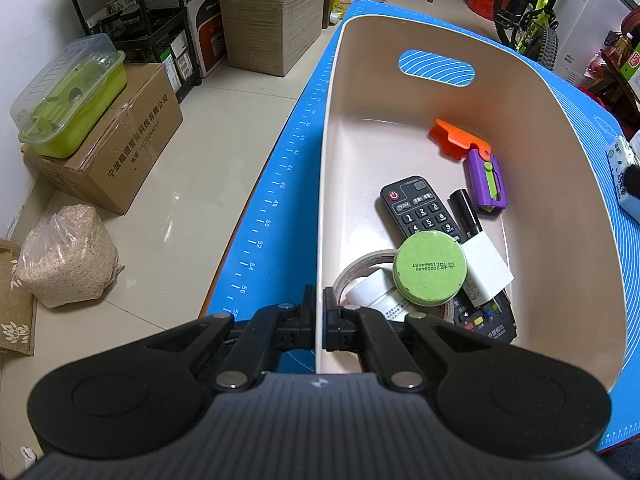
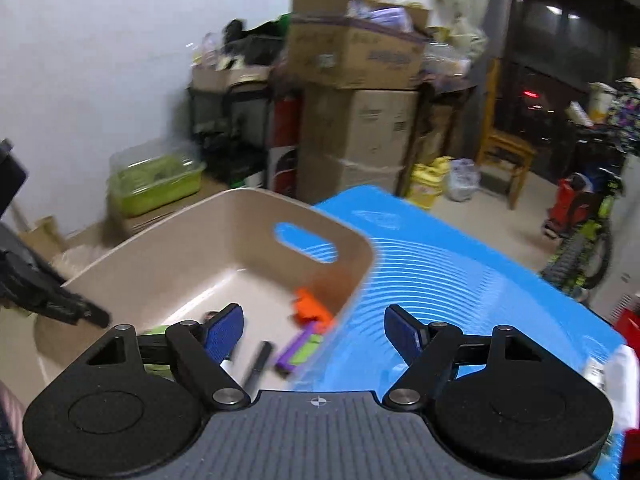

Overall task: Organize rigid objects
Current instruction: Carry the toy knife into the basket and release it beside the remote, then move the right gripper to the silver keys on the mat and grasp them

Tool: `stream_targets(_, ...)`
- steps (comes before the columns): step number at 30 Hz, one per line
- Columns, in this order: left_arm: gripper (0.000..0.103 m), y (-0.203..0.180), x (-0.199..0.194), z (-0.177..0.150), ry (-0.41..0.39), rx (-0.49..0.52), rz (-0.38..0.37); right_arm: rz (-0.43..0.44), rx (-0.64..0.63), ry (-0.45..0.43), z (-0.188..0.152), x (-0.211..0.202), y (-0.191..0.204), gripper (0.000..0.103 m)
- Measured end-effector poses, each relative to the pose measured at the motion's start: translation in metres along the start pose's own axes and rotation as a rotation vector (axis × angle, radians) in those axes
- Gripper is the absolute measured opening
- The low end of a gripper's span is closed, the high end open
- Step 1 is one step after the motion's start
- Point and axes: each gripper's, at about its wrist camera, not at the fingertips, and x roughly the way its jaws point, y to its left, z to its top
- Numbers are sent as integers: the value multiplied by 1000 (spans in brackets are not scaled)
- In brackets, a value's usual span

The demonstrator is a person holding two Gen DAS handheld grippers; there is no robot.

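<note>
Mostly done: black remote control (image 1: 420,210), green round tin (image 1: 429,271), orange-purple plastic toy (image 1: 476,164) inside beige plastic bin (image 1: 326,160); left tool (image 1: 319,316) clamped on bin wall, right tool (image 2: 314,334) open, empty.

**Count of things in the bin**

One beige bin (image 1: 560,184) on one blue mat (image 1: 276,200). Inside: two remotes (image 1: 420,208), one marker (image 1: 464,212), one green disc (image 1: 430,266), one tape roll (image 1: 360,268), one orange-and-purple toy (image 1: 476,164), one white card (image 1: 486,260).
</note>
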Motion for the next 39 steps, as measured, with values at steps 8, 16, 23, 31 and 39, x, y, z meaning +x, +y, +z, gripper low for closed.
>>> stream_targets(8,3,1,-1,0,0,0,1,-60,46,78,-39,8,-40,81)
stream_targets(16,3,1,-1,0,0,1,2,-56,71,158,-83,41,-35,79)
stream_targets(23,3,1,-1,0,0,0,2,-41,34,202,-108,62,-16,74)
stream_targets(31,3,0,0,0,0,1,2,-64,-76,212,-115,73,6,67)
stream_targets(39,3,0,0,0,1,1,2,-124,-93,155,-114,66,15,49)
